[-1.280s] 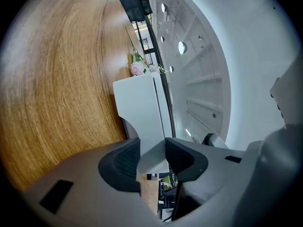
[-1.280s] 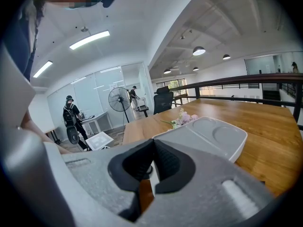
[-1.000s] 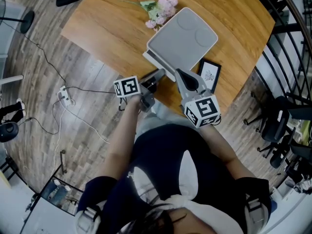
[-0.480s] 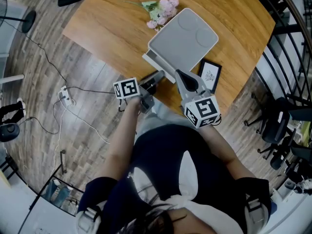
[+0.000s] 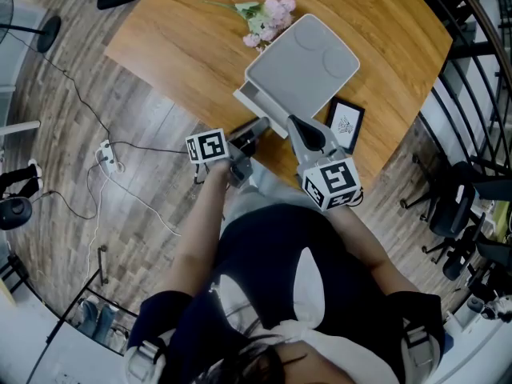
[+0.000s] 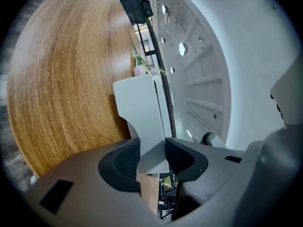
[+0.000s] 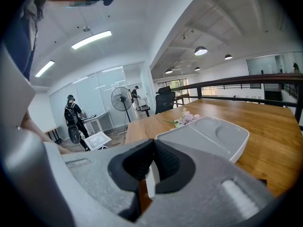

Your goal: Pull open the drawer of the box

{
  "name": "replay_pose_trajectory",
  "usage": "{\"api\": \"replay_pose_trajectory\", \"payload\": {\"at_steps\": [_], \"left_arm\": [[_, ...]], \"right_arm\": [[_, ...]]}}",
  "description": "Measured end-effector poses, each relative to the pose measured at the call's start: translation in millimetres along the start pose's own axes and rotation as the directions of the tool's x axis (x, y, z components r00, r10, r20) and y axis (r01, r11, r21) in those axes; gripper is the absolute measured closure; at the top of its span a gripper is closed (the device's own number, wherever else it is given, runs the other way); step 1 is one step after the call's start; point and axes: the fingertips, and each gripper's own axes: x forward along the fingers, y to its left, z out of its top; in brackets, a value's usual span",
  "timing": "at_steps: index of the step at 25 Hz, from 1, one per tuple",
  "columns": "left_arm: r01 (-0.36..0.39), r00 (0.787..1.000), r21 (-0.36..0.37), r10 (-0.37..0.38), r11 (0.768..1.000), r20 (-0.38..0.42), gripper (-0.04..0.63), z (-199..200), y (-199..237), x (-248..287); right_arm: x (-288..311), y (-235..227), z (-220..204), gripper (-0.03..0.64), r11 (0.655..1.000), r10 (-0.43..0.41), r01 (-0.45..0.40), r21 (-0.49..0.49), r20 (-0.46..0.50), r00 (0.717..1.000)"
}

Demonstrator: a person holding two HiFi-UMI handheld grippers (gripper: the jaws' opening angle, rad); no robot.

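A flat grey box (image 5: 302, 62) lies on the wooden table (image 5: 184, 54), its shallow drawer (image 5: 258, 102) standing a little way out toward me. My left gripper (image 5: 258, 126) is shut on the drawer's grey front panel (image 6: 142, 112), which fills the gap between its dark pads (image 6: 124, 161). My right gripper (image 5: 294, 122) reaches in at the box's near corner. In the right gripper view the right gripper (image 7: 152, 167) is nearly closed on a thin white edge (image 7: 150, 186) of the box (image 7: 208, 134).
Pink flowers (image 5: 268, 14) lie just beyond the box. A black framed card (image 5: 344, 124) sits to the box's right near the table edge. Cables (image 5: 104, 157) trail on the floor at left; office chairs (image 5: 456, 198) and a railing stand at right.
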Motion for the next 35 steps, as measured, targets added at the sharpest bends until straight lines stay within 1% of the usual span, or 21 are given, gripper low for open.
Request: {"api": "replay_pose_trajectory", "payload": {"at_steps": [22,35], "left_arm": [[-0.009,1.0,-0.006,0.009,1.0,0.009,0.419,-4,2,-13],[-0.014,1.0,-0.012,0.014,1.0,0.016,0.419,-9,3,-25]], "right_arm": [[-1,7,-3,0.618,1.0,0.005,-0.005,-0.002,-0.005,1.0],[0,16,-3,0.618,1.0,0.022,-0.022,-0.013,-0.008,1.0]]}}
